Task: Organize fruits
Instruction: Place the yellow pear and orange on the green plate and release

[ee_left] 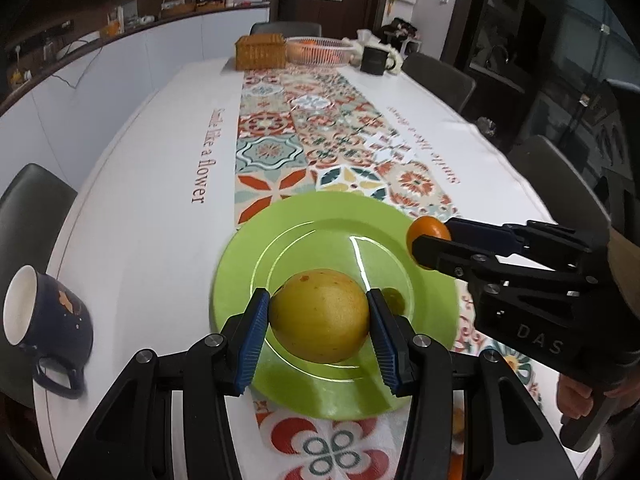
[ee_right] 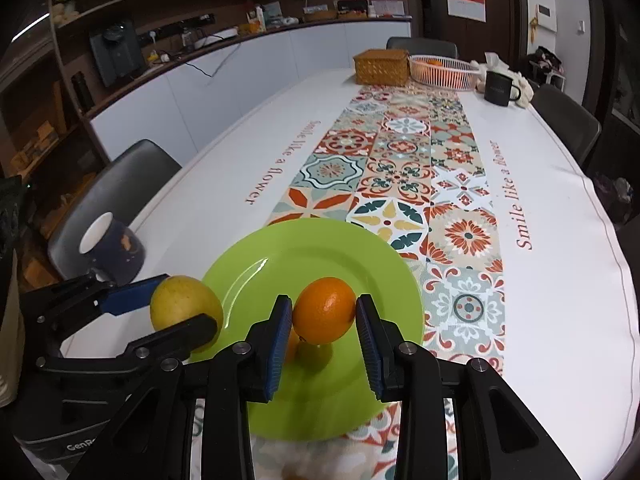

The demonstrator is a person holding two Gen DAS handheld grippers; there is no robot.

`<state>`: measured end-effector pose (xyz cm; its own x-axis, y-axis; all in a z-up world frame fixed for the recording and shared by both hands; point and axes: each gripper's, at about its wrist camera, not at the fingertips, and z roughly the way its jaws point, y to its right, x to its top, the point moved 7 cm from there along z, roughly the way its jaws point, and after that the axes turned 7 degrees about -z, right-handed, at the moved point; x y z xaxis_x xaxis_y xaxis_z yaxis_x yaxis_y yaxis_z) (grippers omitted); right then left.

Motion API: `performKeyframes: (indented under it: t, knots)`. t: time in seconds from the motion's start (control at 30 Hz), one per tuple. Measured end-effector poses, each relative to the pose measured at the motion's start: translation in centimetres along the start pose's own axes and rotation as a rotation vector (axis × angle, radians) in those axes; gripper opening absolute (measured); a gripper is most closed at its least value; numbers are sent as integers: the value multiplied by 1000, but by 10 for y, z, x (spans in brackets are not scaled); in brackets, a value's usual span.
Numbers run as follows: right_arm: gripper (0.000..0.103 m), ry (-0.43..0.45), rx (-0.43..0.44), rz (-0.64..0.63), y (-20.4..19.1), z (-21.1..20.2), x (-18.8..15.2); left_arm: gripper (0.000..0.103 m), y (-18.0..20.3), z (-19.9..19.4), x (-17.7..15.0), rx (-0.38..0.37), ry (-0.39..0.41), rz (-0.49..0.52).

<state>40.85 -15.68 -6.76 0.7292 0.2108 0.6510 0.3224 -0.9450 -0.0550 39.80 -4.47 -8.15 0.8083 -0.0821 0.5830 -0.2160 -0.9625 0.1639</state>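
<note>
Yellow fruit (ee_left: 320,316): sitting between the blue pads of the left claw (ee_left: 318,322), over the near half of the green plate (ee_left: 240,264). Whether it is resting on the plate or hanging just above it cannot be told.

Orange (ee_right: 325,309): sitting between the pads of the right claw (ee_right: 324,320), raised over the plate; its shadow is falling on the plate surface below.

Left claw: closing on the yellow fruit, both pads touching its sides.

Right claw: gripping the orange at a narrower spread, both pads in contact.

Green plate: lying on the patterned runner (ee_right: 404,160) at the near end of the table (ee_right: 224,184).

Key relation: each fruit is lying straight ahead of its own claw, along the fingers. Both are roughly round, so no long axis is governing the release. The yellow fruit is sitting to the left, the orange to the right near the plate's right rim, and they are standing apart. The release appears to call for lowering each fruit on its own side so that they are not colliding.

Surroundings: a dark mug (ee_left: 48,320) is standing near the left table edge; a woven box (ee_right: 382,66), a wire basket (ee_right: 446,70) and a black mug (ee_right: 498,88) are standing at the far end.

Hidden or unclear: a small orange shape is showing behind the right claw's left pad; it cannot be identified. The wire basket's contents are too small to count.
</note>
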Motion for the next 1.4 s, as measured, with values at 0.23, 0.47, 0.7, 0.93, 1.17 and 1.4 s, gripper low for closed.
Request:
performKeyframes:
  t: [0.23, 0.47, 0.7, 0.93, 1.17, 1.4]
  knots:
    - [34, -50, -8, 1, 5, 20, -2, 48, -5, 21, -2, 19, -54, 0]
    - [36, -51, -15, 2, 7, 25, -1, 50, -9, 26, -1, 25, -84, -15]
    - [42, -30, -50, 29, 14, 5, -6, 60, -17, -7, -2, 97, 8, -18]
    - [45, 46, -77, 1, 6, -35, -15, 65, -9, -46, -16, 125, 82, 3]
    - [48, 107, -75, -34, -10, -75, -26, 69, 0, -91, -27, 108, 163, -17]
    - [51, 150, -64, -33, -20, -109, -38, 72, 11, -130, -43, 89, 226, -21]
